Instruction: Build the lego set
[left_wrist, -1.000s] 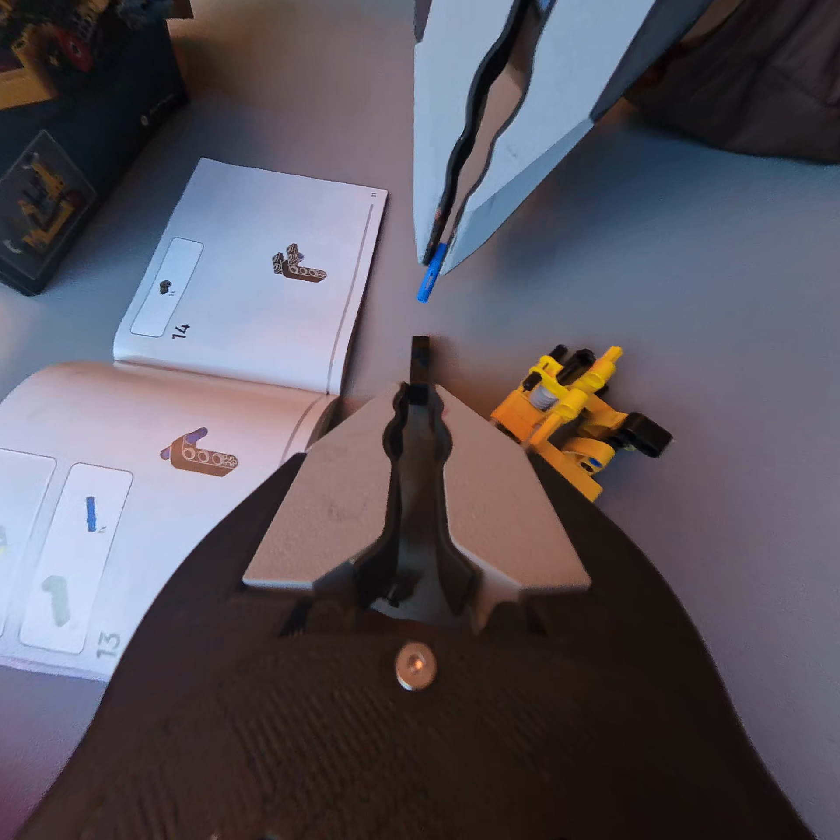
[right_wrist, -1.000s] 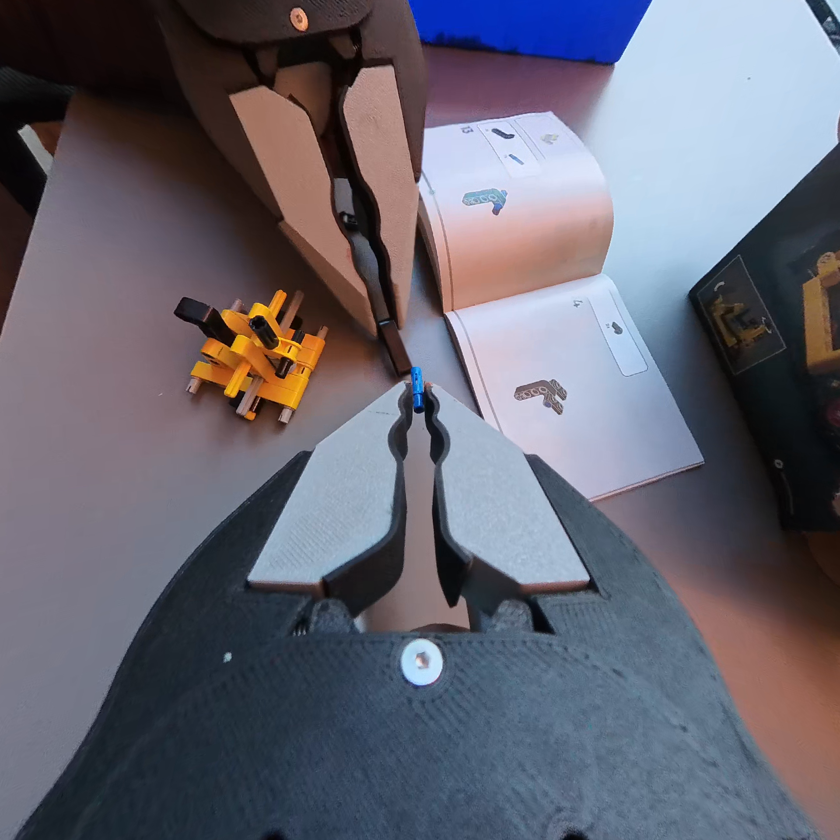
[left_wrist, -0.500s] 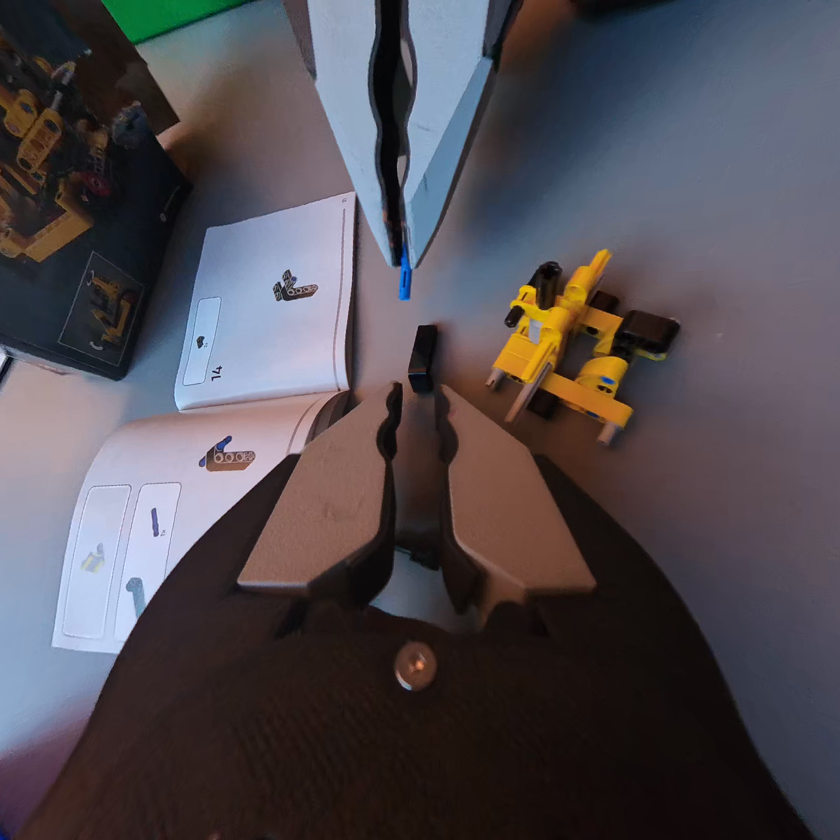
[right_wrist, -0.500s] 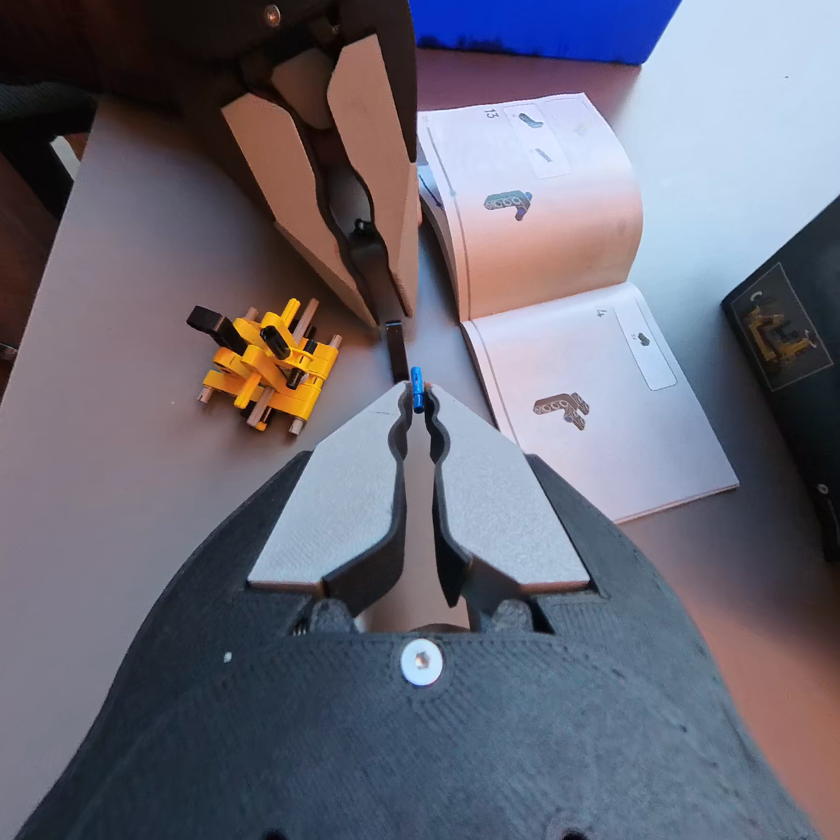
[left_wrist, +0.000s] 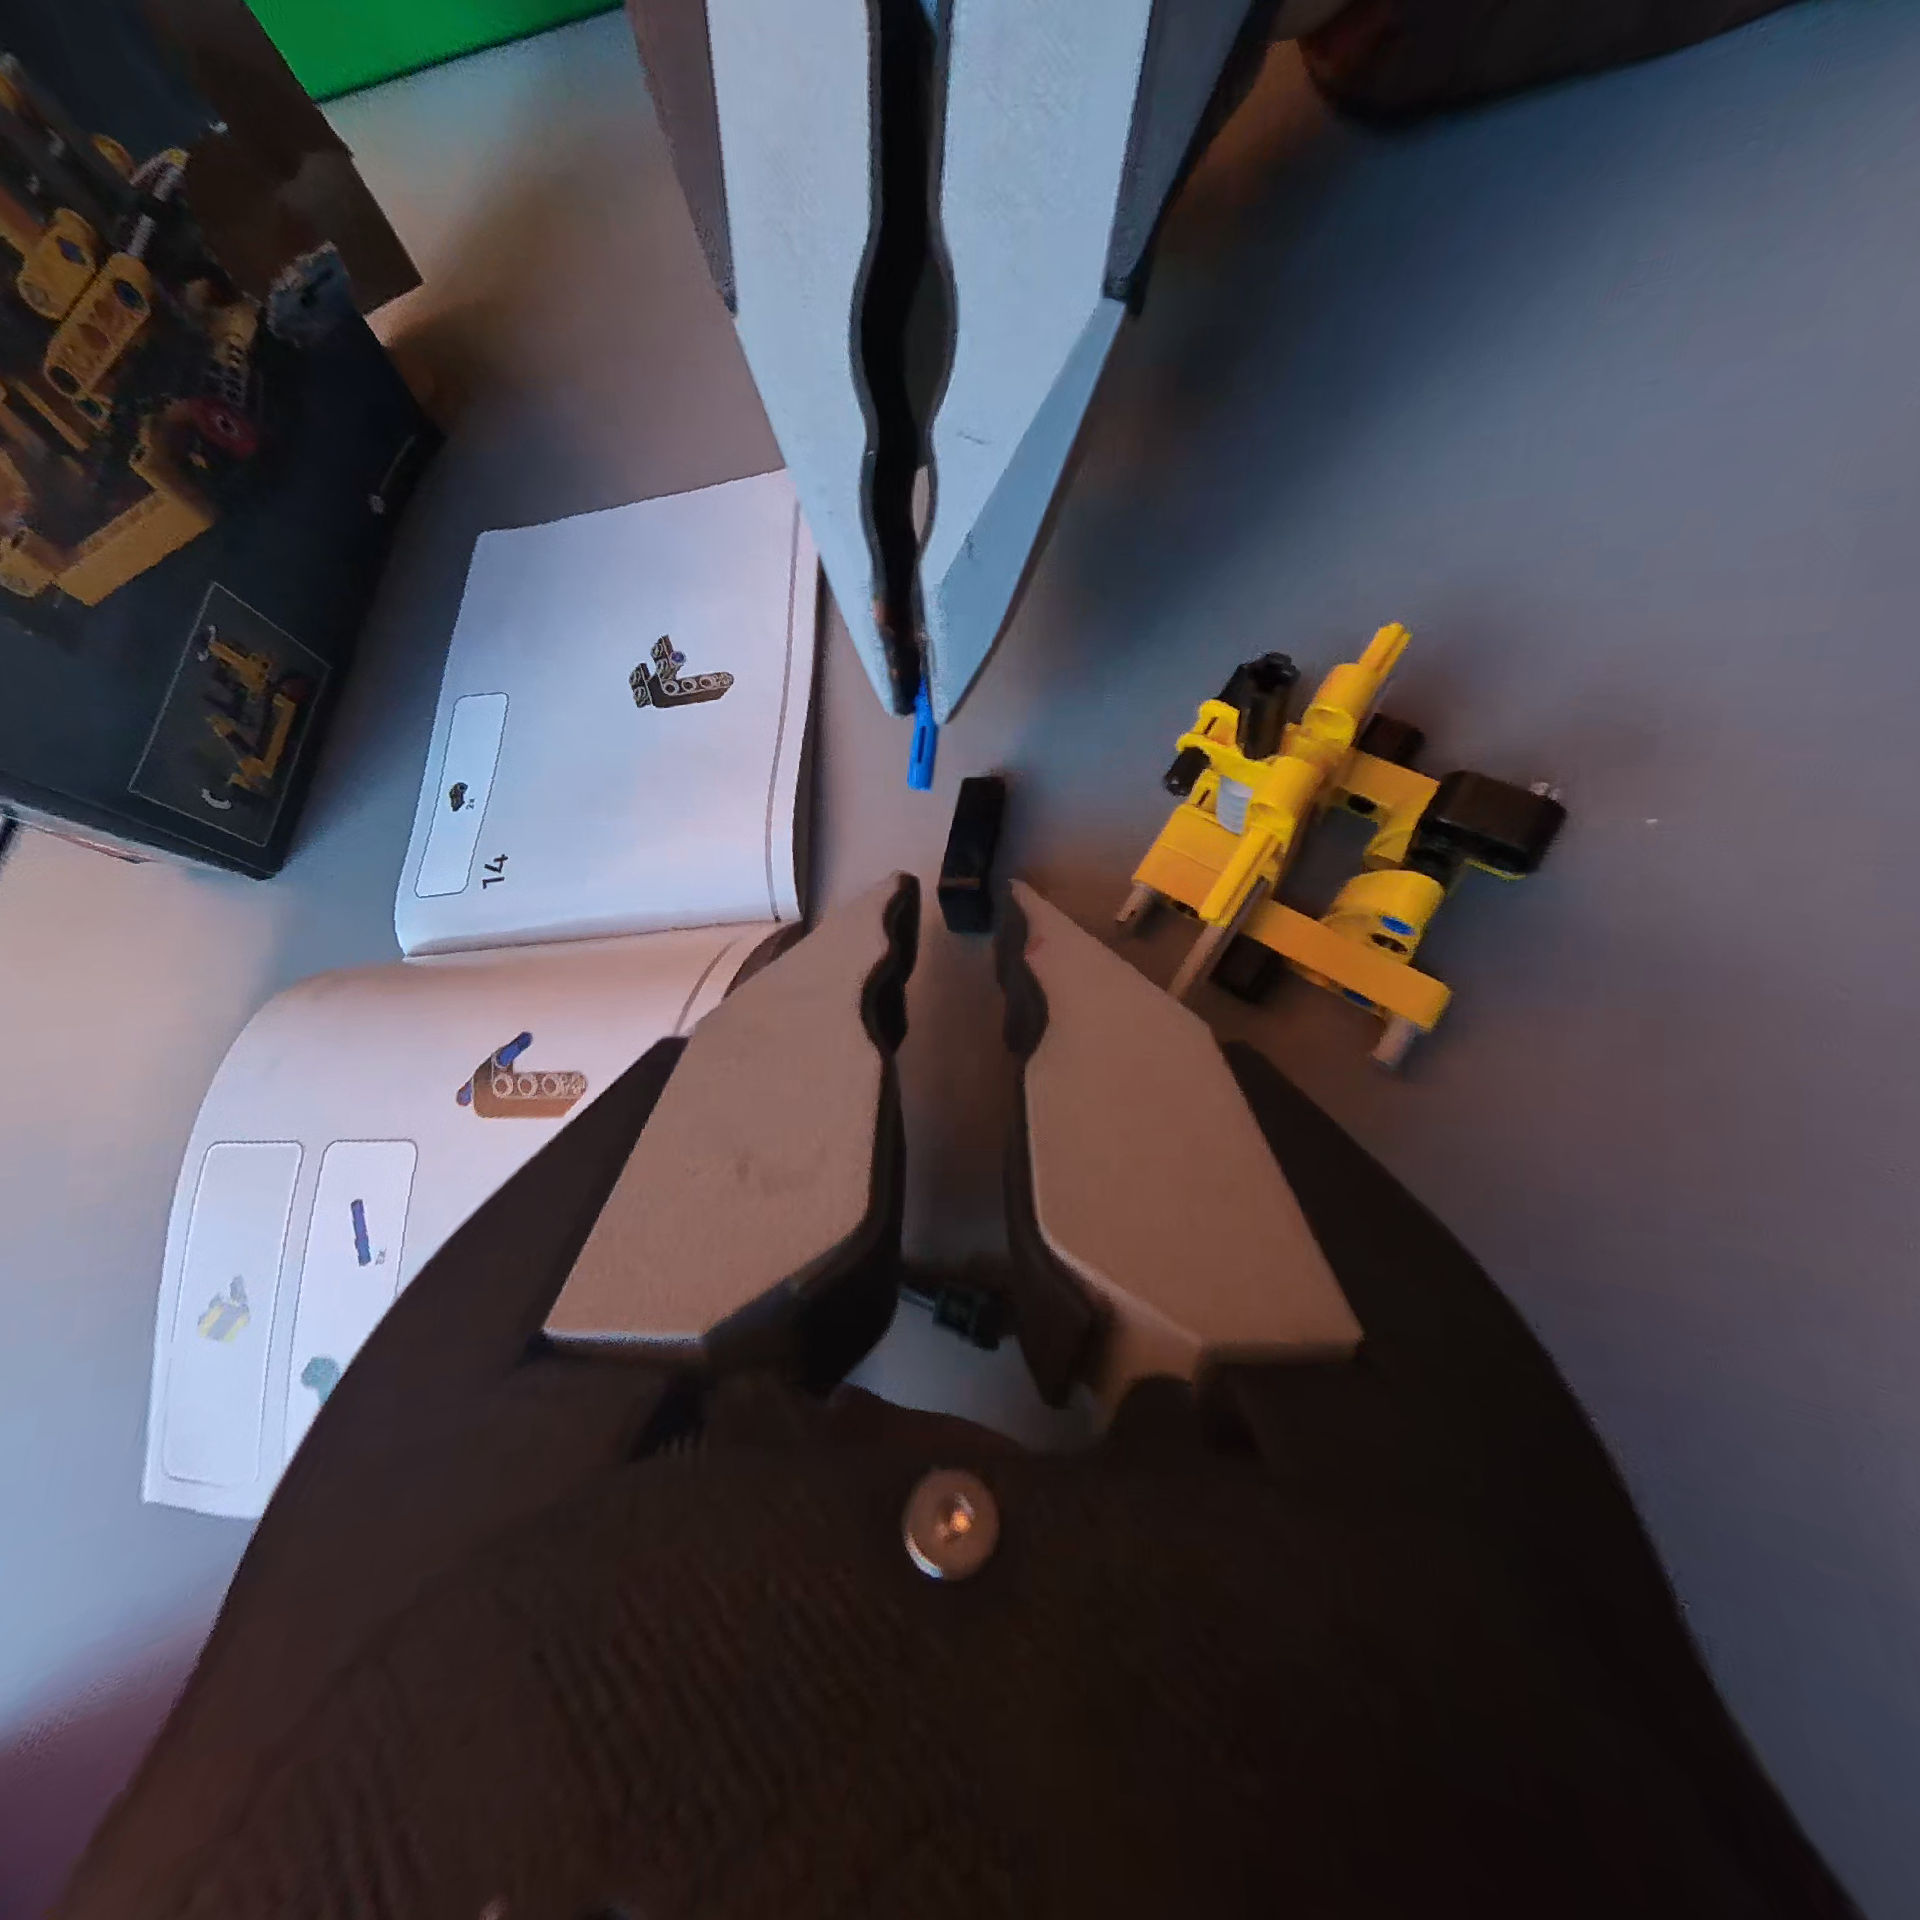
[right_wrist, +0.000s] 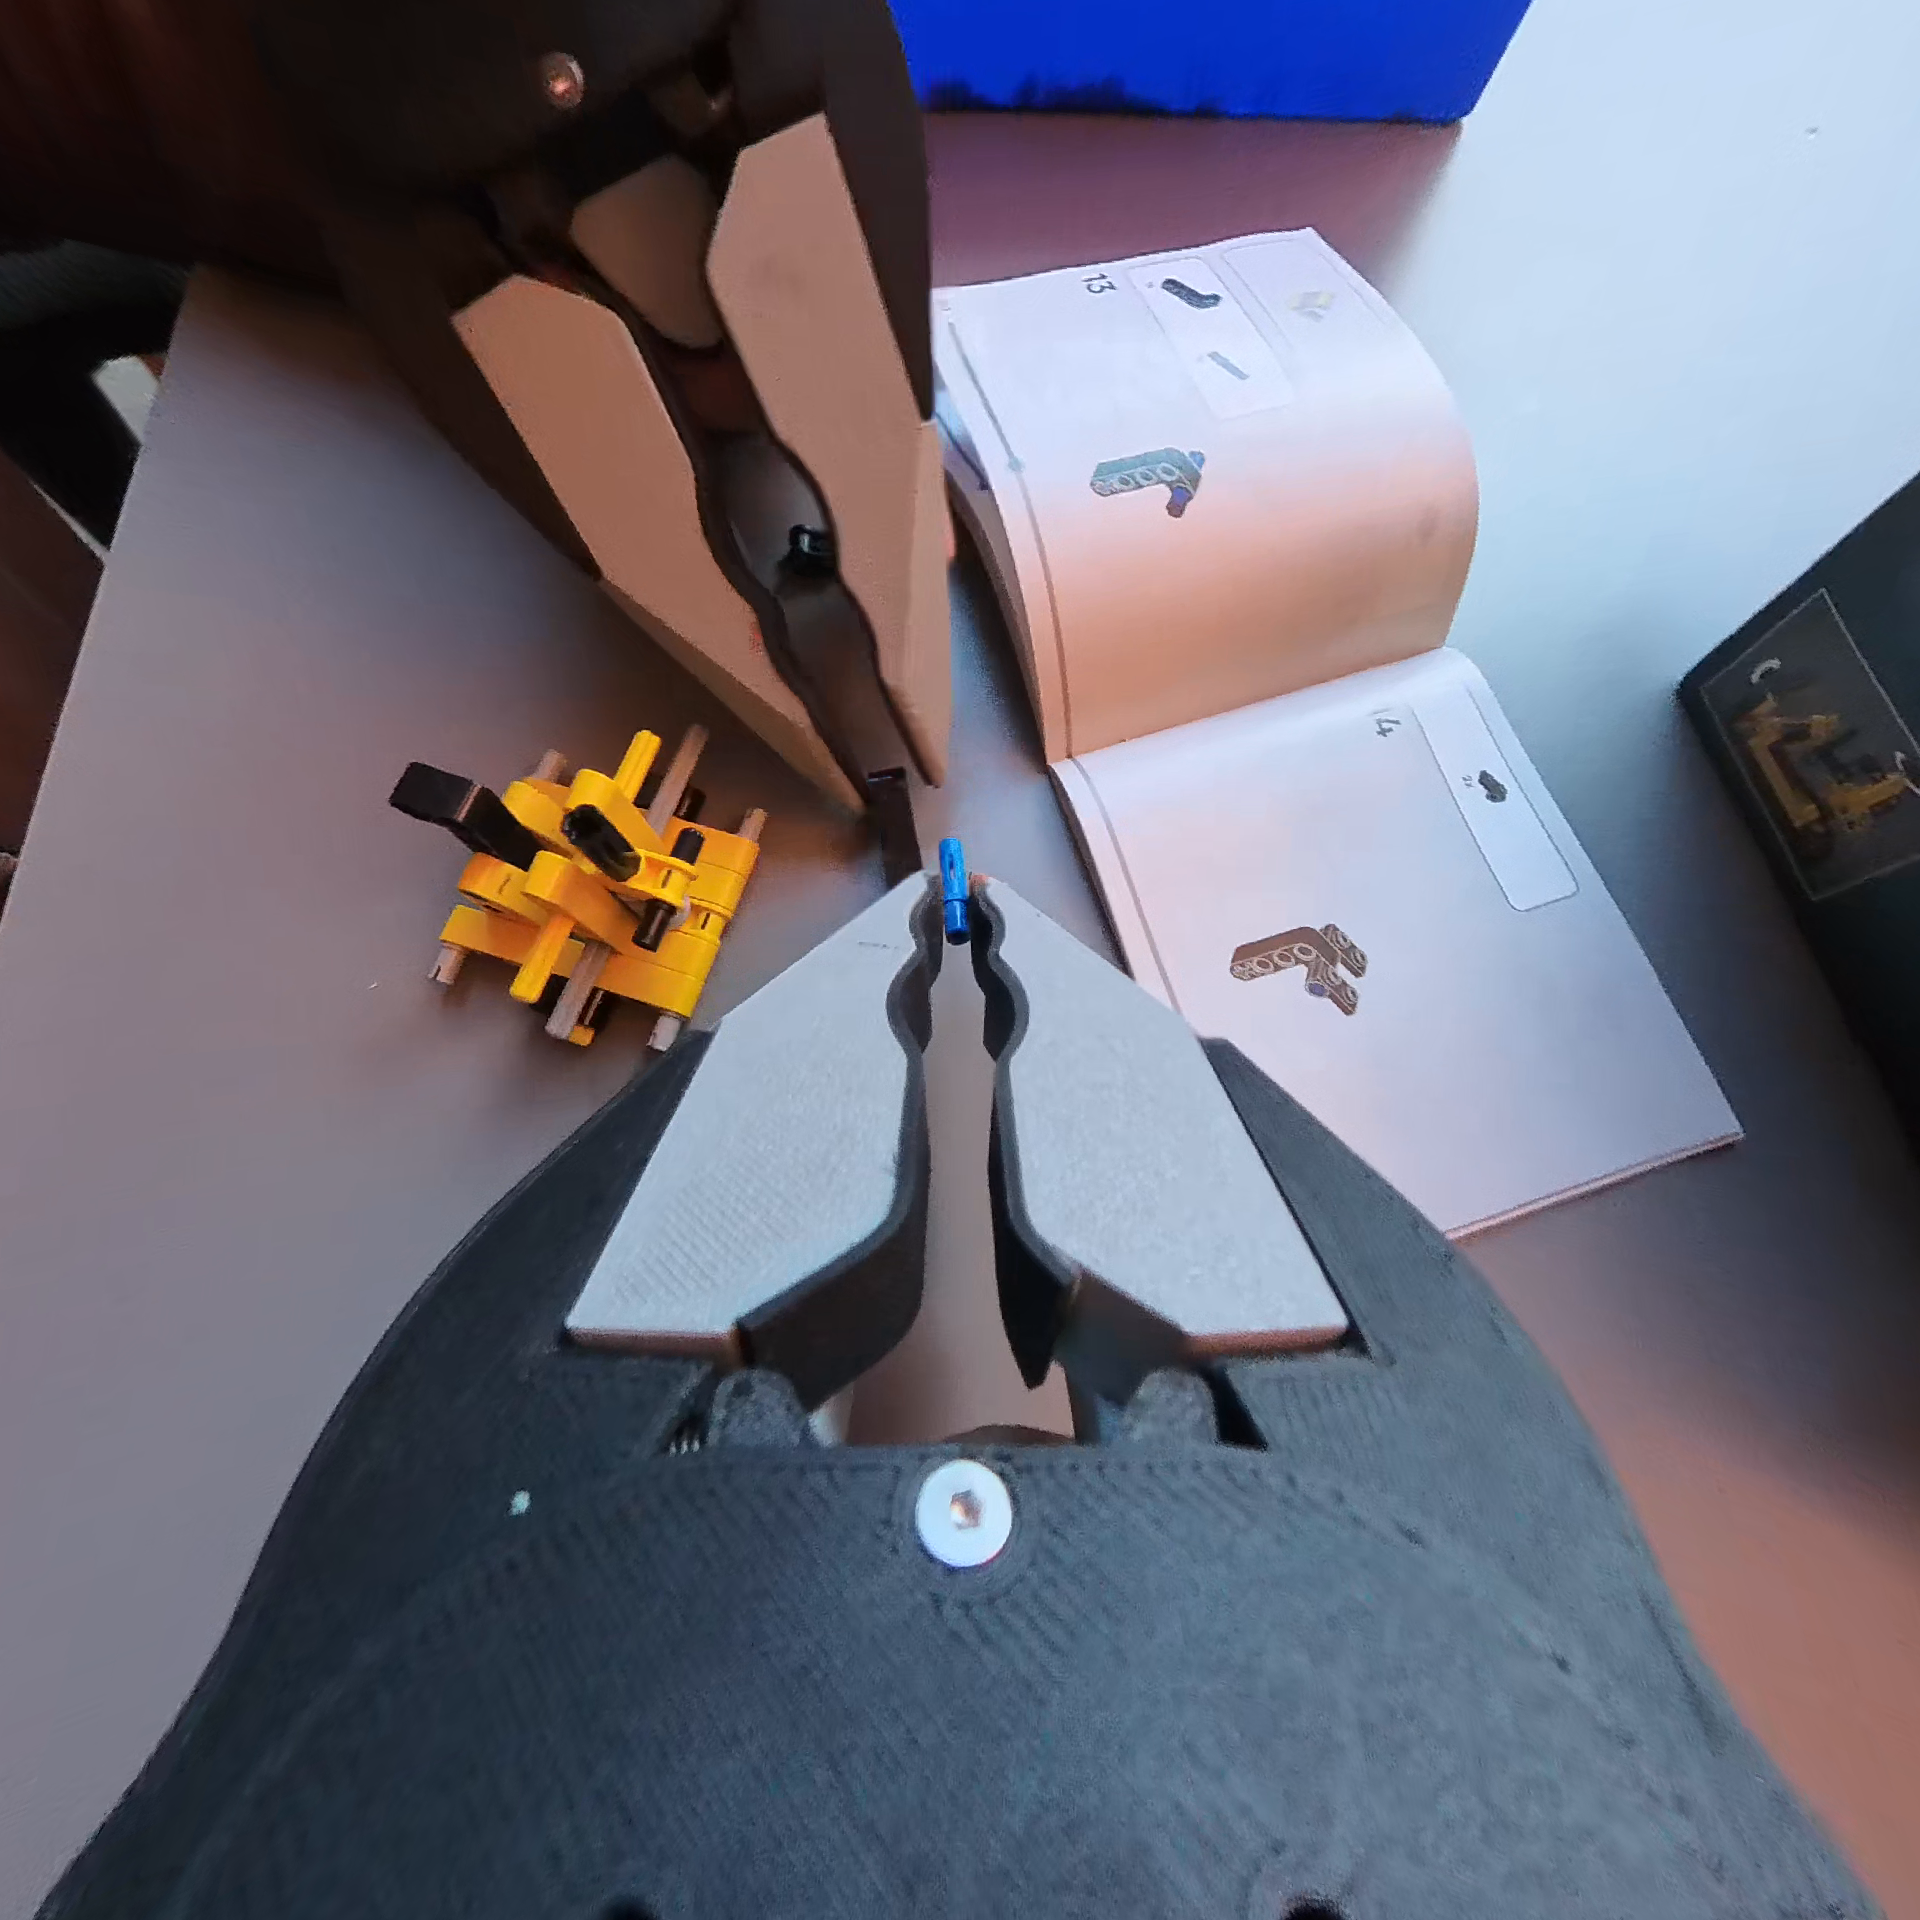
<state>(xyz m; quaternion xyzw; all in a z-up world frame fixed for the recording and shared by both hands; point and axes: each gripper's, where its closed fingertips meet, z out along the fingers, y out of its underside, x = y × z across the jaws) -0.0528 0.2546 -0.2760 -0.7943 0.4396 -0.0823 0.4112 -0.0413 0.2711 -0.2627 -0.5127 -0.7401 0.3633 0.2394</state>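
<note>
my left gripper (left_wrist: 961, 904) has opened up: half a second ago the fingers were tight on the black lego beam (left_wrist: 971, 852), now they're spread with clear gaps each side and the beam is only touching, if at all, at the tips. can't tell whether it's resting on the grey table (left_wrist: 1558, 468) or barely held. i judge i'm re-gripping it or setting it down, so the pin insertion isn't ready yet.

my right gripper (right_wrist: 954, 896) is clamped on the blue pin (right_wrist: 952, 891), pin sticking out past the fingertips and pointing at the beam. it has closed in over the last second; pin end and beam end are now just beside each other, not touching. next move looks like pushing the pin into a beam hole, which needs the beam held firm first.

the yellow sub-assembly (left_wrist: 1314, 831) sits untouched on the table, near the beam on the side away from the manual. the open instruction booklet (left_wrist: 613, 727) lies on the other side, with the set box (left_wrist: 156, 468) beyond it.

view differences: left wrist view shows the gap between my left fingers and the beam's full length; right wrist view hides most of the beam (right_wrist: 894, 821) behind the left gripper (right_wrist: 896, 795), only its end shows. right wrist view shows the pin grip clearly, plus a blue bin (right_wrist: 1195, 52) at the far table edge. left view shows a green thing (left_wrist: 416, 42) instead.
</note>
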